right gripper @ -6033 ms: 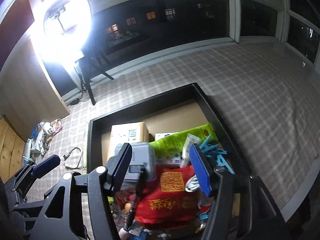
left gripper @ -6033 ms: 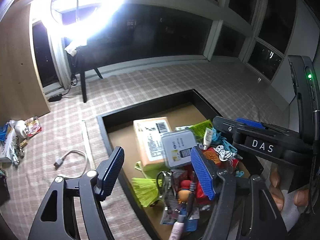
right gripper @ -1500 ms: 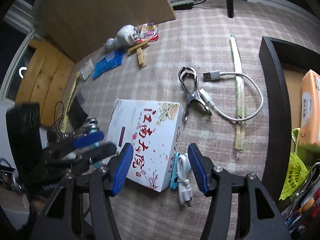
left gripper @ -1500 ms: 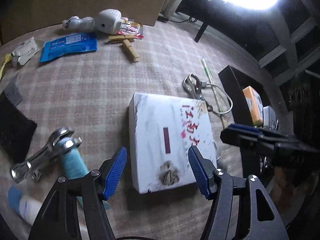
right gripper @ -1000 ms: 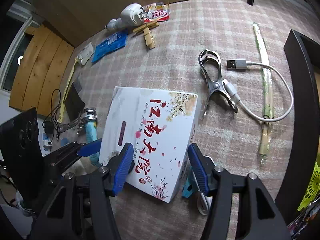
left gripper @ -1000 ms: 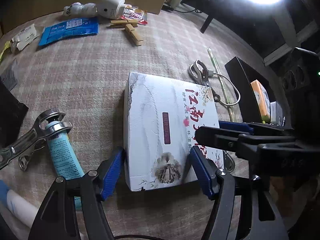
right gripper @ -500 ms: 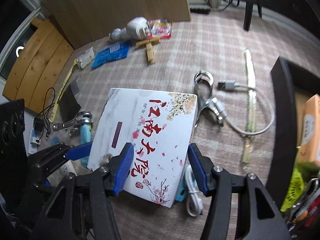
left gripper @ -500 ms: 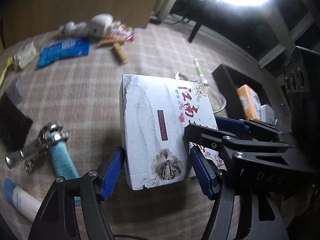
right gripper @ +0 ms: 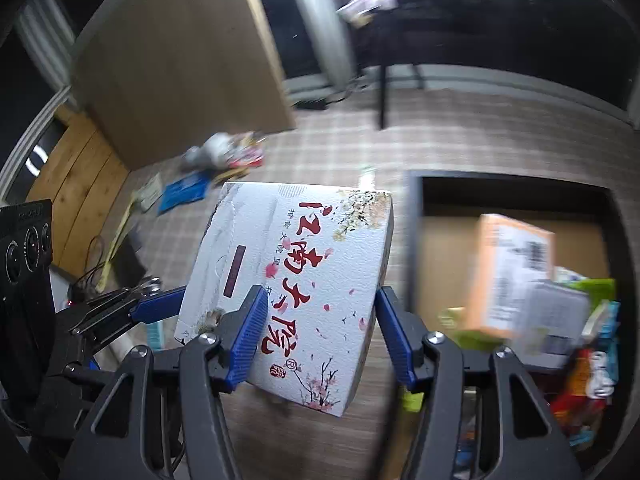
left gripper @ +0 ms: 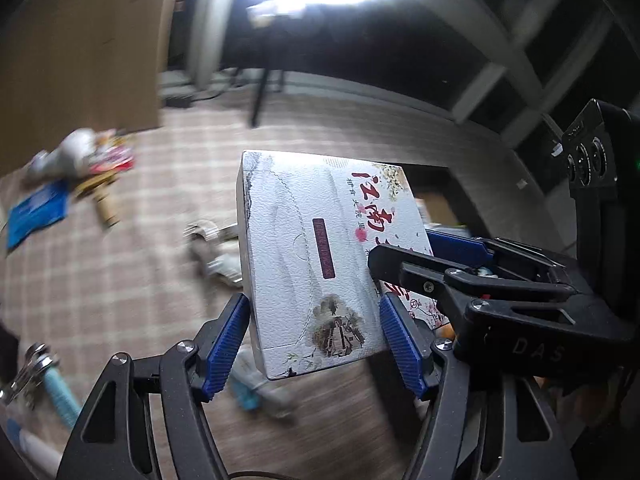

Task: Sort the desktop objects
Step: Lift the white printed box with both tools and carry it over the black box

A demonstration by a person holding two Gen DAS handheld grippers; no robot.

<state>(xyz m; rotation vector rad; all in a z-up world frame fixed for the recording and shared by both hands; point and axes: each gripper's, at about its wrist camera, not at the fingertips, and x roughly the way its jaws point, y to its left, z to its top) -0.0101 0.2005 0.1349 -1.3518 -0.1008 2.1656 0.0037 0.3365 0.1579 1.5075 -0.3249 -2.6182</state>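
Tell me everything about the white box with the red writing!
The white box is flat, cardboard-looking, with a pebbled face, red calligraphy, pink blossoms, a dark red label strip and a small ink landscape. It's closed and tilted, lifted off the checked cloth. Both tools clamp its near end: the left tool and the right tool, blue pads on its sides.

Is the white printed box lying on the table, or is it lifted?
Lifted. The white printed box is clamped between the jaws of both grippers, tilted, with the checked tablecloth visible beneath its lower edge.
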